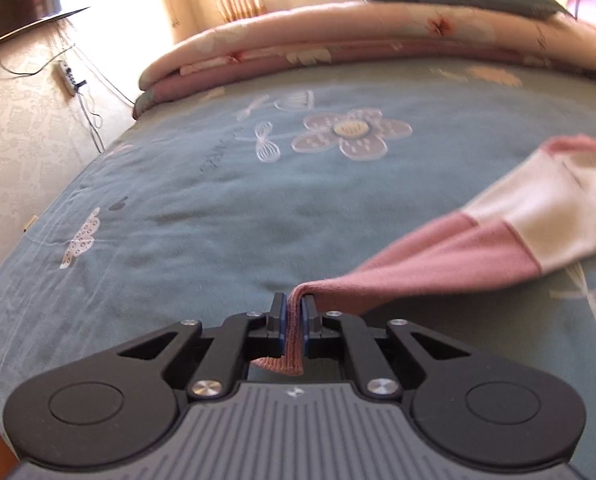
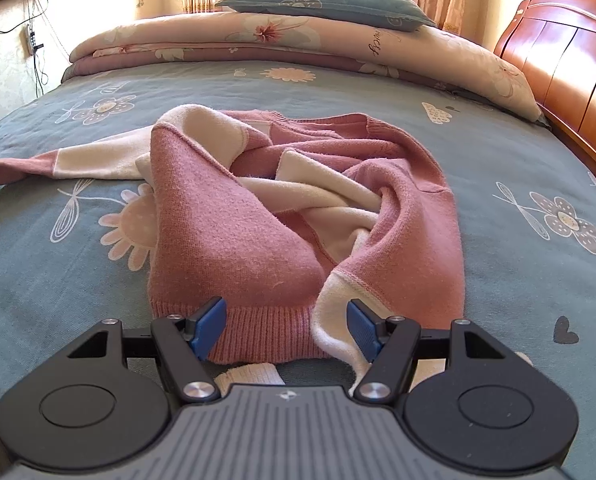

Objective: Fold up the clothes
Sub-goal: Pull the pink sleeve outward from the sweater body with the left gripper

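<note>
— Two grippers, one sweater [image 2: 298, 208]: where does each stand?

— Your left gripper [image 1: 294, 320] has its blue pads pinched tight on the pink cuff [image 1: 294, 344] of one sleeve [image 1: 478, 240], and the cuff's end pokes out behind the pads. Your right gripper [image 2: 286, 326] stands wide, holding nothing, with its jaws either side of the ribbed hem [image 2: 258, 332] and a cream fold just beside the right-hand pad.

— And the sweater itself?

— It lies crumpled in the middle of the blue flowered bedspread [image 2: 518, 152], body bunched, cream panels twisted inward, the gripped sleeve drawn out toward the left edge. The folded quilt [image 2: 258, 36] and pillow [image 2: 322, 4] sit well behind it.

— How do I do this step well?

— Judging by the slack, draw the sleeve straight out and low over the bedspread until it runs flat from the shoulder, without dragging the body along. You could set the right gripper's pads on the hem to anchor it while you pull. Take only one layer there; I can't quite tell from the right wrist view whether the cream fold near that pad is the other sleeve or a turned-up panel, so look before you close.

— What could spoil it?

— Lifting the cuff high would roll the body over and add twists.
</note>
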